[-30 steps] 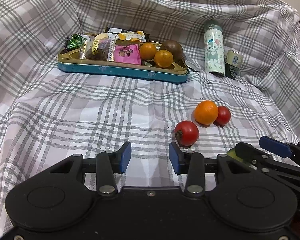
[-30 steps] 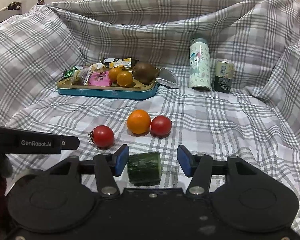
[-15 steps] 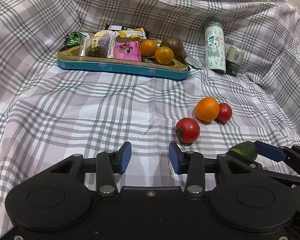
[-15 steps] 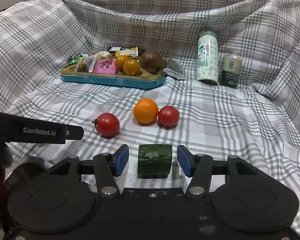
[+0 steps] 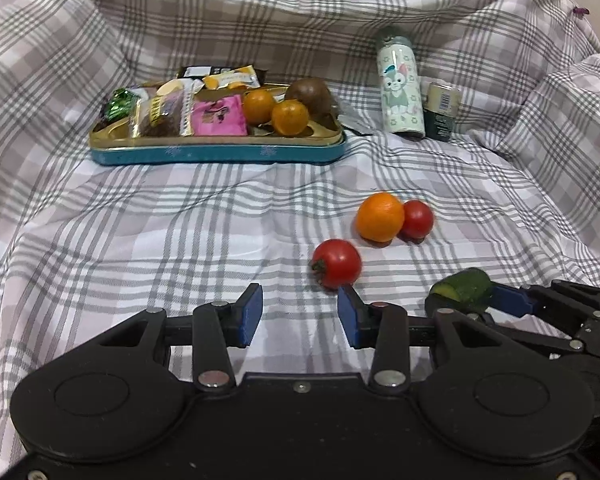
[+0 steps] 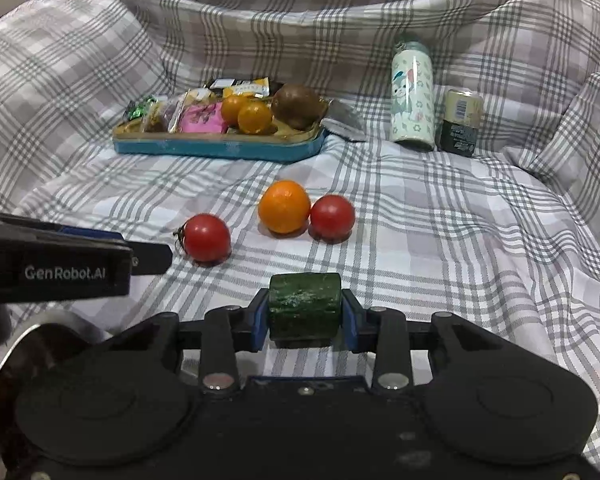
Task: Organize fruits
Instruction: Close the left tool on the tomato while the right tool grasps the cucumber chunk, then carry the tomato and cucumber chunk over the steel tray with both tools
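right gripper (image 6: pixel 304 320): jaws have just been closing, and now both blue pads are pinched onto the stubby dark green cucumber chunk (image 6: pixel 304 305), bottom centre of the right wrist view. So that one's grabbed.

left gripper (image 5: pixel 299 317): jaws standing wide with nothing between them, bottom middle of the left wrist view, over bare plaid cloth (image 5: pixel 140 240).

loose fruit: one red tomato with a stem (image 5: pixel 336 263) just past the left gripper's right pad, then a round orange (image 5: pixel 380 217) touching a second red tomato (image 5: pixel 418 219), centre right.

destination (my guess): the teal and gold tin tray (image 5: pixel 220 154) in the upper middle. It's already got two small oranges, a brown kiwi and snack packets in it.

risk 1: the cucumber's skin looks slick and rounded, so I think a fast swing toward the tray could let it squirt out.

risk 2: the tray looks crowded, and dropping it in might knock the small oranges out.

risk 3: the cloth is rumpled, so bumped tomatoes could roll off.
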A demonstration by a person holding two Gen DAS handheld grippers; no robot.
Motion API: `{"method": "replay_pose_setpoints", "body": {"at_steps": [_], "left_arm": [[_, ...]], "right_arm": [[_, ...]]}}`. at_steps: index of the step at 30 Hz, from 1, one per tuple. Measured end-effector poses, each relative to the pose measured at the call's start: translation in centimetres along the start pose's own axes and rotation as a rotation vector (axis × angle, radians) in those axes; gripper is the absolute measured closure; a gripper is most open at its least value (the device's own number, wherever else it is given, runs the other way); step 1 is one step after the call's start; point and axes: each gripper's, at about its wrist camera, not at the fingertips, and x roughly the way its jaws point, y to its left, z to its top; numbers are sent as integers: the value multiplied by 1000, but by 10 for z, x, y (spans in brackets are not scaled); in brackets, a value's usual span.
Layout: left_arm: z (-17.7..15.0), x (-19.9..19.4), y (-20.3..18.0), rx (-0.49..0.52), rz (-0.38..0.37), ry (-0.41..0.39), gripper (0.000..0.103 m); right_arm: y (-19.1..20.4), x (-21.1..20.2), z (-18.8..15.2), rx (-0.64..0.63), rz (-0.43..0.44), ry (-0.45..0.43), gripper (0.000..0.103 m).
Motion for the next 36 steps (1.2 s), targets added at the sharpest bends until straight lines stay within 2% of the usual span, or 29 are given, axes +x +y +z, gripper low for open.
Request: {"method": "replay_pose_setpoints", "body": {"at_steps": [7,18,28,31,36], "left_arm": [[14,10,-7,24,6,18,54],[21,29,-19,42,-27,48,52],[24,42,-26,45,-14,70,53],[24,41,-23,38,-2,61,61],[25,33,-18,6,0,60,61]], "right_arm": [[-17,-4,6,92,-10,-37,66],[-24,-5,8,135,-7,-45,66],[-25,-4,9,152,-12,-43,66],[-25,-4,9,152,-11,-42,66],[-26,-4,9,155,-17,-45,66]]}}
